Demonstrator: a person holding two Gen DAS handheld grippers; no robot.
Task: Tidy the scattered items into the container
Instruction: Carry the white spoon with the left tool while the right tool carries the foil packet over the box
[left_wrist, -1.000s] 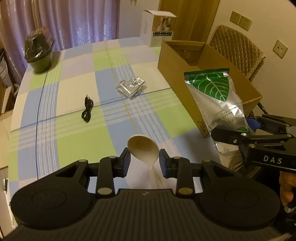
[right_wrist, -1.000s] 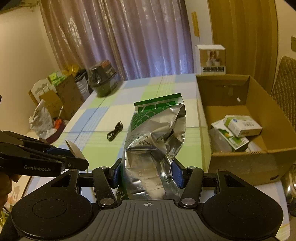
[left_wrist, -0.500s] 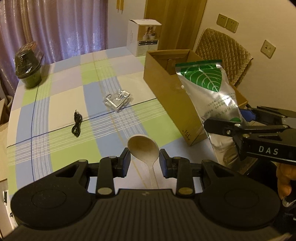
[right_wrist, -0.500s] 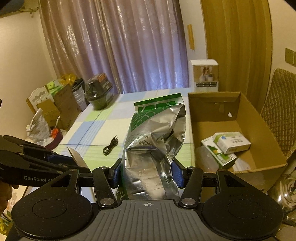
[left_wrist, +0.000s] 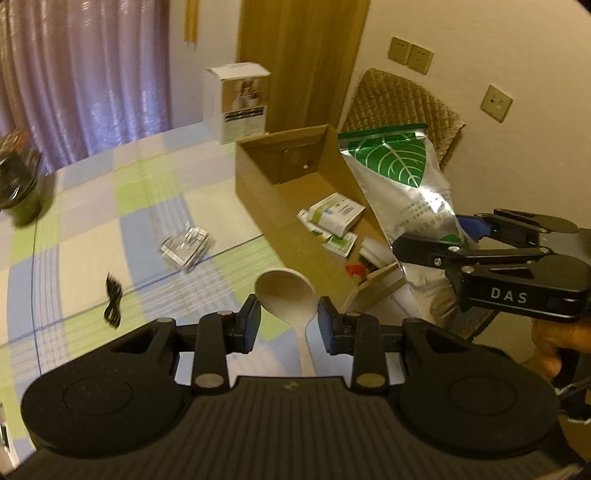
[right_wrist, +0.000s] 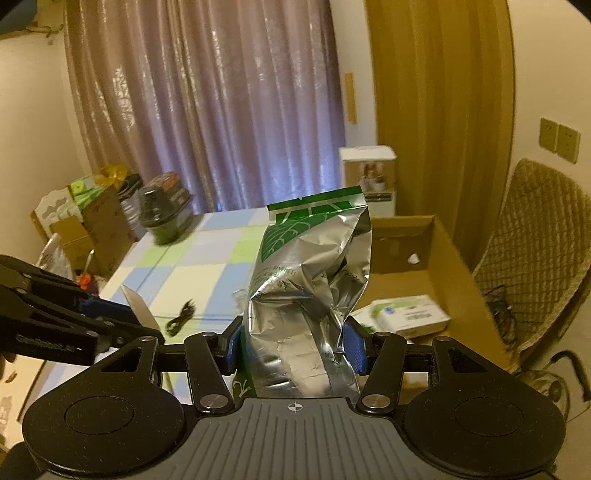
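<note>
Right gripper: jaws closed on the lower half of the foil pouch, which stands upright in the air beside the near end of the cardboard box. Judged light and soft — the foil is creased and pinched in where the pads bite, so it will buckle rather than resist. The skin looks slick; a grip low on the fuller part seems safer than one on the flat sealed top.

Left gripper: jaws narrowed on the wooden spoon at the base of the bowl, bowl forward, held above the table near the box's near corner. Stiff, light, not fragile; the rounded neck could pivot between the pads.

Left on the table: a black cable — limp, best pinched across the bundle — and a clear plastic item, probably hard and slippery. Already in the box: a white-green carton and flat packets.

Hard to make out:
- the spoon's handle end is hidden behind the gripper body
- the pouch bottom is cut off in both views; how full it is cannot be told
- the box floor under the pouch is screened
- the clear item's shape is blurred — identity uncertain
- the red thing near the box's near end is too small to name
</note>
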